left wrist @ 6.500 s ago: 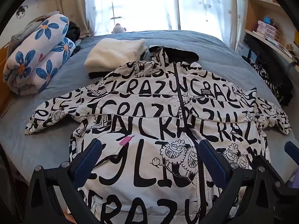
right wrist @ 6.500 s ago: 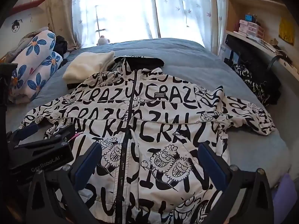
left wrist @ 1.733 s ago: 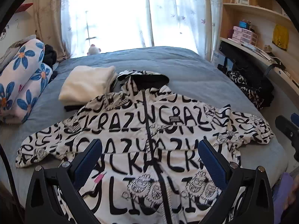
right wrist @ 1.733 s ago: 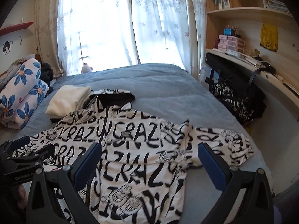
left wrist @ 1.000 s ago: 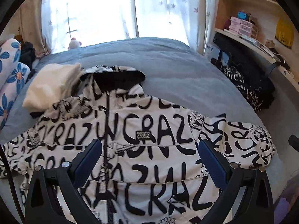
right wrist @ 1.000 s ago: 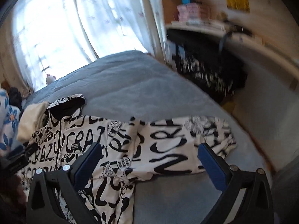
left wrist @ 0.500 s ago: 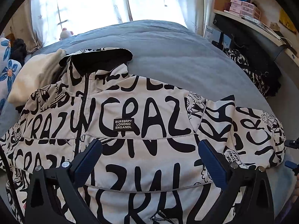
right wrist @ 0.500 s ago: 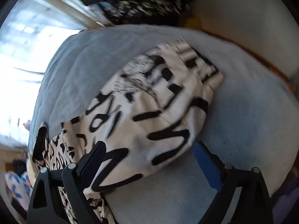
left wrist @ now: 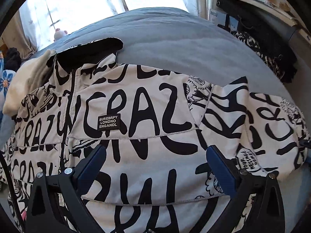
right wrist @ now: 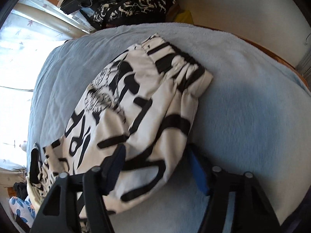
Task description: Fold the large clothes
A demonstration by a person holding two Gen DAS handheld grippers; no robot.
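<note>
Right tool (right wrist: 155,167) lowered, closing around jacket sleeve (right wrist: 147,104)

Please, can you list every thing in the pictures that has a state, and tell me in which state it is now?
jacket: spread flat on the bed, front up, zipped closed, not yet folded.
sleeve: stretched out sideways, cuff flat on the blanket.
left gripper: open, over the jacket's chest.
right gripper: jaws have just been closing, sleeve between them, grip not clear.
cream garment: folded, beside the hood.
curtains: drawn, daylight through.
</note>
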